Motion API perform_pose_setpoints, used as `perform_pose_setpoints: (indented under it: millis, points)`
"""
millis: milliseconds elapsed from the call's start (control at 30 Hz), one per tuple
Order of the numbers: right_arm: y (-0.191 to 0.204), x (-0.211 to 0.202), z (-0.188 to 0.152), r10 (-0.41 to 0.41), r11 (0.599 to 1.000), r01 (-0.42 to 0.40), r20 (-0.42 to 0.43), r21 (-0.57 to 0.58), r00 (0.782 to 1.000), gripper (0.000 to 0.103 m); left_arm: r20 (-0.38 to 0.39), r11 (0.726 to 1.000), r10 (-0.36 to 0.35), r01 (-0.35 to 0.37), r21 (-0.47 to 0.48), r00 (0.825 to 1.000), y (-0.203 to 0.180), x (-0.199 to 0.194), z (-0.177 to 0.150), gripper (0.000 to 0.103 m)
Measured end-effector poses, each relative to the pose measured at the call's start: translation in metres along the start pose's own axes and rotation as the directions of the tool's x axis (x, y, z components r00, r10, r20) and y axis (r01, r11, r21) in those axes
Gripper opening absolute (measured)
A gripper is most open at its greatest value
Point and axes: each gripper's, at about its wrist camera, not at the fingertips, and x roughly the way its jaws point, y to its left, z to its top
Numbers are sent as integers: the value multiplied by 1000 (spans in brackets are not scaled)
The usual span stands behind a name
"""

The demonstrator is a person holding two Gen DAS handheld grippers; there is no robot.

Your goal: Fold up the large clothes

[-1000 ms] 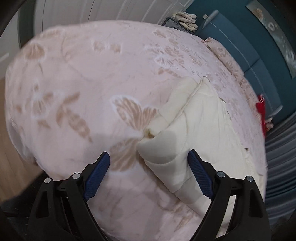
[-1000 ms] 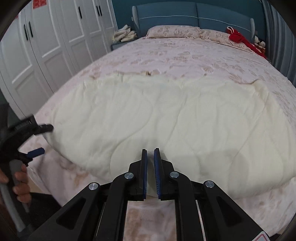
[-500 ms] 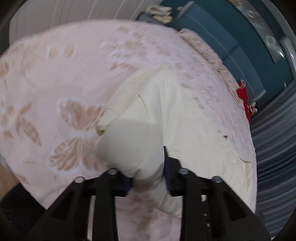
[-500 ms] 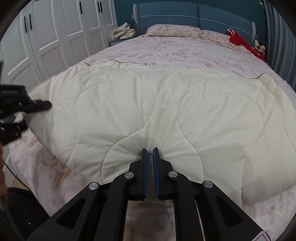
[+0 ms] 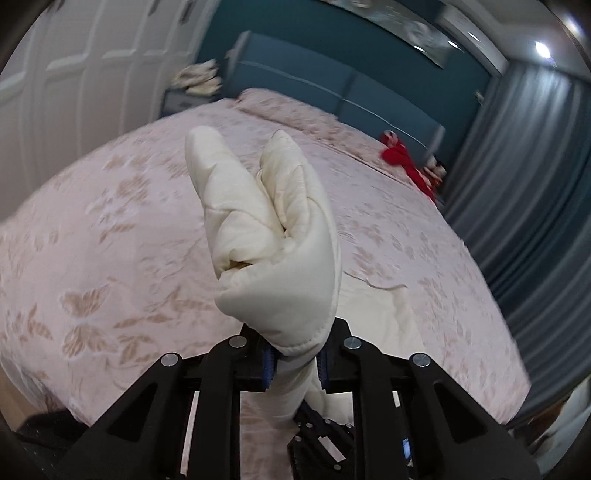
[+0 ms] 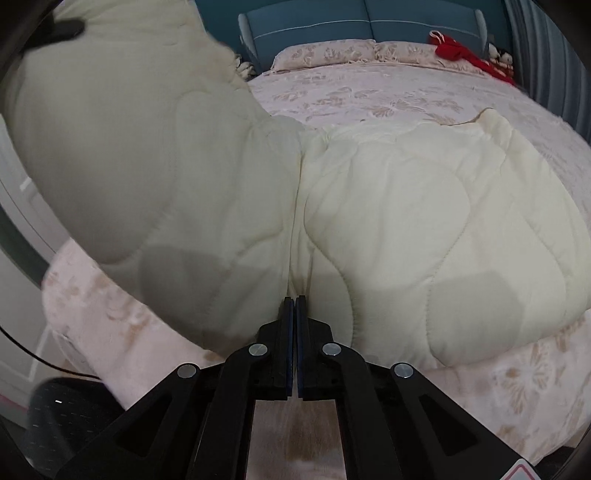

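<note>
A cream quilted blanket (image 6: 424,221) lies across the near end of the bed. My left gripper (image 5: 294,363) is shut on a bunched corner of the blanket (image 5: 273,240) and holds it up above the bed. In the right wrist view that lifted left part (image 6: 129,147) rises high toward the upper left. My right gripper (image 6: 295,306) is shut at the blanket's near edge, at a crease in the middle; whether cloth is pinched between the pads I cannot tell.
The bed (image 5: 110,221) has a pink butterfly-print cover and a blue headboard (image 6: 362,22). Pillows (image 6: 332,53) and a red item (image 6: 461,51) lie at its head. White wardrobe doors (image 5: 92,66) stand on the left, grey curtains (image 5: 535,184) on the right.
My left gripper closed on the blanket corner and lifted it up off the bed. The blanket's left part rose and swung toward the right gripper. The right gripper stayed shut.
</note>
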Motion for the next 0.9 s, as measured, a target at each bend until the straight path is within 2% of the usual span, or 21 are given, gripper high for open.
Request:
perform_pose_setpoints:
  millis: [167,333,467,533,667,800,900]
  points:
    - [-32,-48,-4,7,999,-9,64,32,998,0,-40,997,-37,40,69,999,-49,21,-4,16]
    - [-82,-93,-13,-54,994,44,105,99,993,3,-115,989,-84,97,109,990,-95,56,-15,16]
    - [-112,-118,-25,-130,988,119,117,95,985,4,-221,983,-93,124,133,971,-129,101,-41,16]
    - [-123,-125,-30,-152,986,142,115,91,982,4,-264,982,-84,124,140,961,-140,120,-58,16]
    - [-145,-131,-40,-194,977,184,98,106,976,4,-301,978,-44,103,182,952,-155,146,-85,16]
    - [-161,-134,-45,-205,972,193,87,134,975,4,-372,975,-39,117,190,927,-157,169,-102,16]
    - [-164,-137,-44,-206,972,192,93,138,974,4,-375,972,-45,126,196,926,-158,168,-104,17]
